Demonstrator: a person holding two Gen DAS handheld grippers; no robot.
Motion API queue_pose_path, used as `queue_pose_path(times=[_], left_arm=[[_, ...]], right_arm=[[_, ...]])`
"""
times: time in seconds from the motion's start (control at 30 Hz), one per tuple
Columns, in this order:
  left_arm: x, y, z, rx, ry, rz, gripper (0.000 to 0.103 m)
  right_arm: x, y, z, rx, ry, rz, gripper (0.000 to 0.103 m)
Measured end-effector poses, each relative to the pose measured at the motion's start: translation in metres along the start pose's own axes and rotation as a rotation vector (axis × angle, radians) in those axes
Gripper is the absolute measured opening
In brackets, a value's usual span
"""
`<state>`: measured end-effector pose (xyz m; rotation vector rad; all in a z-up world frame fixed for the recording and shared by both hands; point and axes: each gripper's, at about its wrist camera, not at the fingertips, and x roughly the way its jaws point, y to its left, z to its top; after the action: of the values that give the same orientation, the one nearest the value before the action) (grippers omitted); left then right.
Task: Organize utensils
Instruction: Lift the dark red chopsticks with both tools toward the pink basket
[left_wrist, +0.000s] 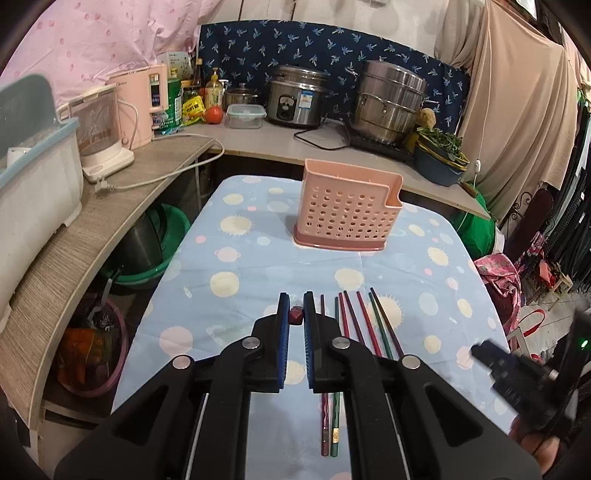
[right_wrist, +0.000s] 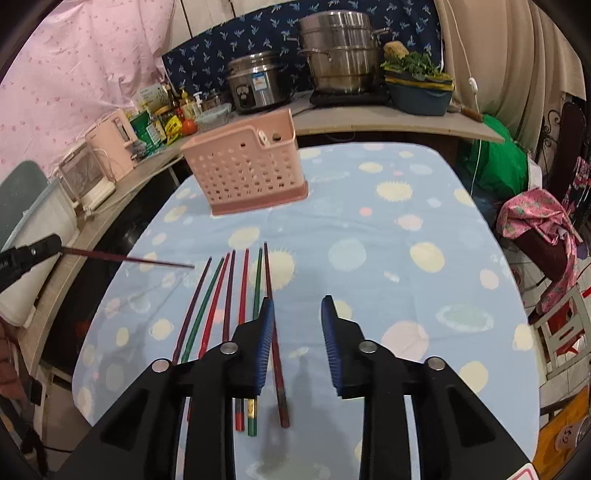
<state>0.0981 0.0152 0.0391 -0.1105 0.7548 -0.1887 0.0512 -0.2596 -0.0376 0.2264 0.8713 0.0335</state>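
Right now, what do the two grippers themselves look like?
Both match: the left gripper and right gripper have matte black plastic linkage bodies with round silver pivot pins, and jaws faced with ribbed blue pads. No markings, cables or sleeves are clear.

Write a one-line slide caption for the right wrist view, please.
Open right gripper above the chopsticks on the table; left gripper holds one chopstick; pink holder beyond.
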Motion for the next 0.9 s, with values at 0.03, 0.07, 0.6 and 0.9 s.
queue_pose_path(times=[0.03, 0.07, 0.6, 0.9], left_arm=[[0.0, 0.0, -0.002, -0.001, 0.003, 0.0, 0.007], [0.001, 0.0, -0.003, 0.0, 0.01, -0.002, 0.007], [-0.001, -0.005, -0.016, 0.011, 0.042, -0.016, 0.007], [0.0, -0.005, -0.017, 0.012, 0.045, -0.018, 0.007]], right_arm=[[0.006, 0.002, -0.007, -0.004, 0.025, 0.003, 0.028], [0.012, 0.004, -0.015, -0.012, 0.053, 0.005, 0.028], [0.052, 0.018, -0.053, -0.079, 0.199, -0.023, 0.011], [0.058, 0.019, -0.056, -0.098, 0.217, -0.043, 0.008]])
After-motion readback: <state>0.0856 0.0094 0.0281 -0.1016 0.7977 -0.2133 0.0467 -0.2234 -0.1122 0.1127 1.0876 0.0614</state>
